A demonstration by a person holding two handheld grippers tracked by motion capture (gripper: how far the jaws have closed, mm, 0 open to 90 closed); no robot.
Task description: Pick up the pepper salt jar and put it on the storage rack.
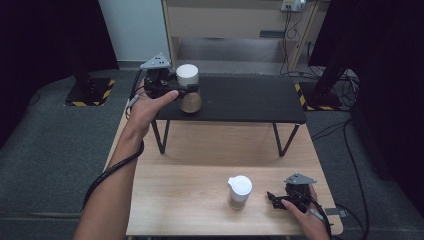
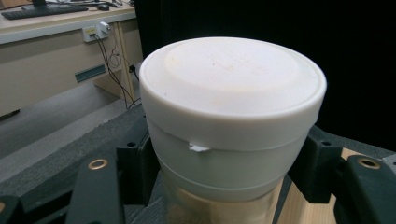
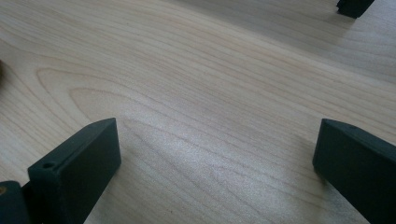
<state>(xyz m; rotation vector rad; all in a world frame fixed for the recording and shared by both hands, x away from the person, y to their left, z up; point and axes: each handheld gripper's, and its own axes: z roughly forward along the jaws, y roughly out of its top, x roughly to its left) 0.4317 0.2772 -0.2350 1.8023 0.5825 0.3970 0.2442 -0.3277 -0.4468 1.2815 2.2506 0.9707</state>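
A jar (image 1: pixel 189 90) with a white lid and a brownish see-through body is over the left end of the black shelf (image 1: pixel 240 97). My left gripper (image 1: pixel 185 90) is shut on it just under the lid. Whether the jar's base rests on the shelf I cannot tell. In the left gripper view the jar (image 2: pixel 231 121) sits squeezed between both jaws. A second jar (image 1: pixel 239 191) with a white lid stands upright on the wooden table (image 1: pixel 180 195). To its right, my right gripper (image 1: pixel 273 200) lies low on the wood, open, its fingers (image 3: pixel 77 168) wide apart over bare wood.
The black shelf stands on thin metal legs (image 1: pixel 161 137) over the back of the table. Dark stands with yellow-black striped bases (image 1: pixel 90 92) flank the table. Cables (image 1: pixel 350 150) run over the grey floor at the right. A wooden cabinet (image 1: pixel 225 20) is behind.
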